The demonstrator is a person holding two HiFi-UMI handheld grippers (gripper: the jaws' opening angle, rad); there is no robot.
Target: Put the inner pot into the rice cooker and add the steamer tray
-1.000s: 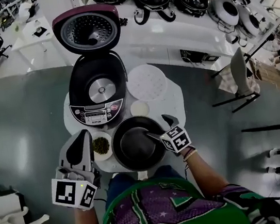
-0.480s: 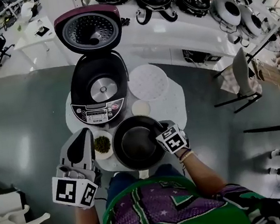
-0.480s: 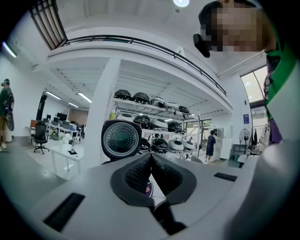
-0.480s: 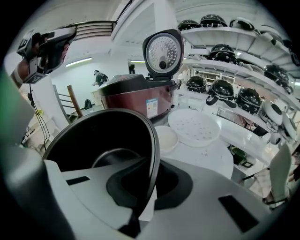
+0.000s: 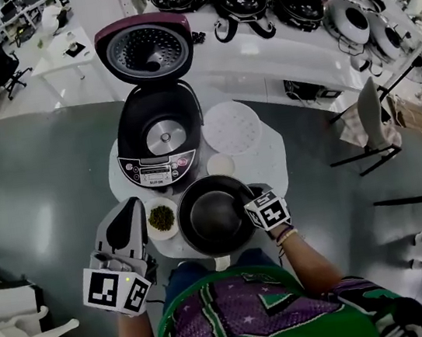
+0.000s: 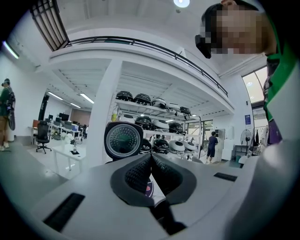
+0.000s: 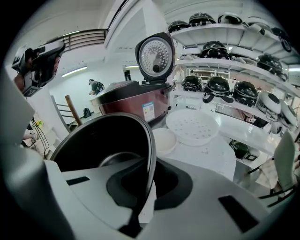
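1. Closest of all is the person's green and purple shirt. Both arms reach forward from it over the near edge of the round white counter.
2. The left hand-held gripper is held out on the left side. It points straight ahead and stays about level. Its two jaws are pressed together with nothing between them. It touches none of the things on the counter.
3. The right hand-held gripper comes in from the right and tips down. Its wrist is bent down too. Its jaws are clenched on the right rim of the inner pot, with one jaw inside the pot and one outside.
4. The inner pot is black and round. It is at the near edge of the counter, just in front of the rice cooker and outside it.
5. A small dish of green bits sits just left of the pot. A small white bowl sits just behind the pot.
6. The rice cooker stands behind them with its lid up and open. A shiny round plate shows at its bottom.
7. The steamer tray lies on the counter just right of the cooker. It is white with many little holes.
8. Far at the back, shelves hold more black cookers.
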